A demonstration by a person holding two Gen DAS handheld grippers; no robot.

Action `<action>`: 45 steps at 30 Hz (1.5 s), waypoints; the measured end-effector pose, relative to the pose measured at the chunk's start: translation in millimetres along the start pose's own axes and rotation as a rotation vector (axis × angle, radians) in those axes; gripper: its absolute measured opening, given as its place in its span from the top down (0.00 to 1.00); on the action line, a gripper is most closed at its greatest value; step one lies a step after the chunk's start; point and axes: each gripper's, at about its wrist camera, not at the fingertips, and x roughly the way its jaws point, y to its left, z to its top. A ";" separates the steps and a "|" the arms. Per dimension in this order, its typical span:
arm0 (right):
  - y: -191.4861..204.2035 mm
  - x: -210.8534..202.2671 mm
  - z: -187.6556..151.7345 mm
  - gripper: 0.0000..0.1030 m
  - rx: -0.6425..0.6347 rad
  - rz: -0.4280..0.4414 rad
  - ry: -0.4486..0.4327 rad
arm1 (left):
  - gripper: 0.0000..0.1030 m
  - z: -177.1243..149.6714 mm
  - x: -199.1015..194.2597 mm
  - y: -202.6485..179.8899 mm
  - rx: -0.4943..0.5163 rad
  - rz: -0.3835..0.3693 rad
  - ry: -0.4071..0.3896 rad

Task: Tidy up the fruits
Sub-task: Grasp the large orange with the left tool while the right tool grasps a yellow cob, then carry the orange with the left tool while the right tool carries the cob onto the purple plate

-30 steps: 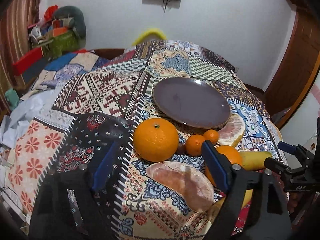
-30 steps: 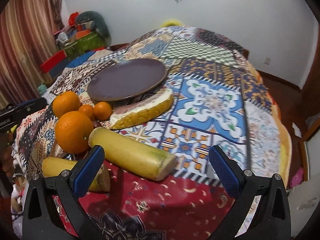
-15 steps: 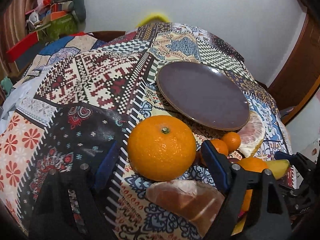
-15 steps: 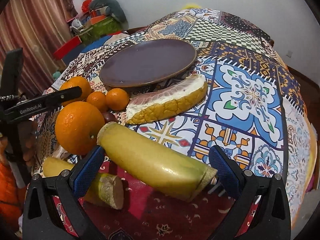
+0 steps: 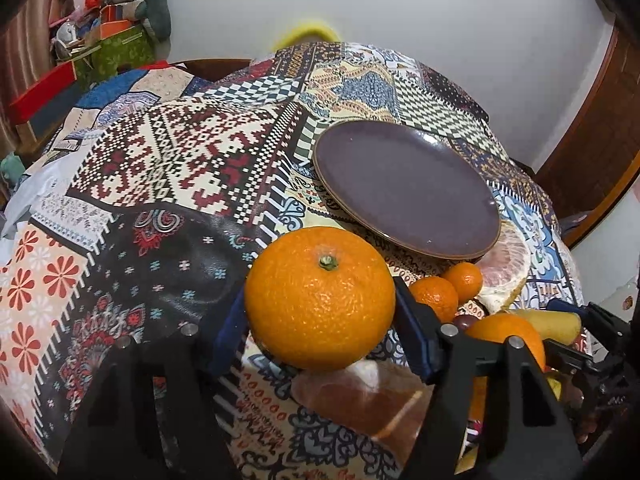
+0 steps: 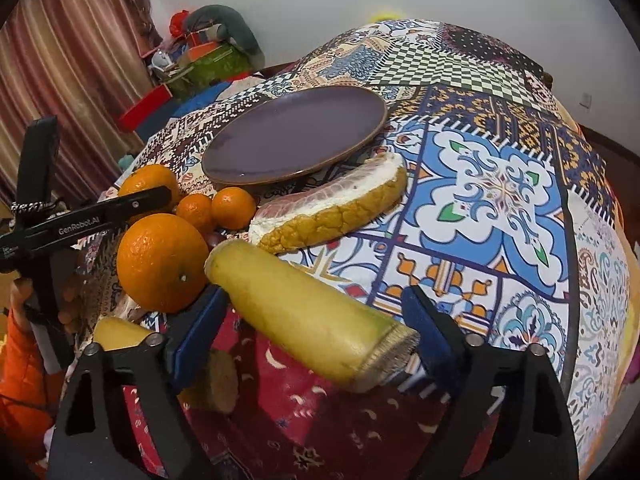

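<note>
Left tongs are now pinching the big orange, pads pressed to both its sides. A second ago they were spread wide with the orange well ahead of them, so that's a grab. Can't tell if it's off the cloth yet; it sits right over a pomelo piece below the tips.

Right tongs have closed in too: the yellow stalk lies crosswise between the pads, which look tight on it, where before it was out in front and the pads were spread wide.

Beyond the left tips sits the plate, nothing on it. Off to the right of them are two small oranges, a pomelo wedge and another orange.

Ahead of the right tips there's the same wedge, then the plate.

My guess: both hands are loaded, so next is carrying forward to the plate. Nothing's sorted yet.
</note>
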 end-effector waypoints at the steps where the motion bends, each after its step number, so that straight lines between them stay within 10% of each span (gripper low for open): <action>1: -0.3 -1.2 -0.9 0.20 0.002 0.001 -0.001 | 0.34 -0.7 -5.6 0.9 -0.001 -0.004 -0.005; 21: -5.5 -45.8 -39.5 0.62 0.024 -0.131 -0.020 | 0.34 -48.4 -61.4 -17.3 0.079 -0.023 0.015; 45: -2.8 -16.2 -9.8 0.65 -0.018 -0.079 0.000 | 0.34 -28.1 -61.7 -27.1 0.091 -0.048 -0.022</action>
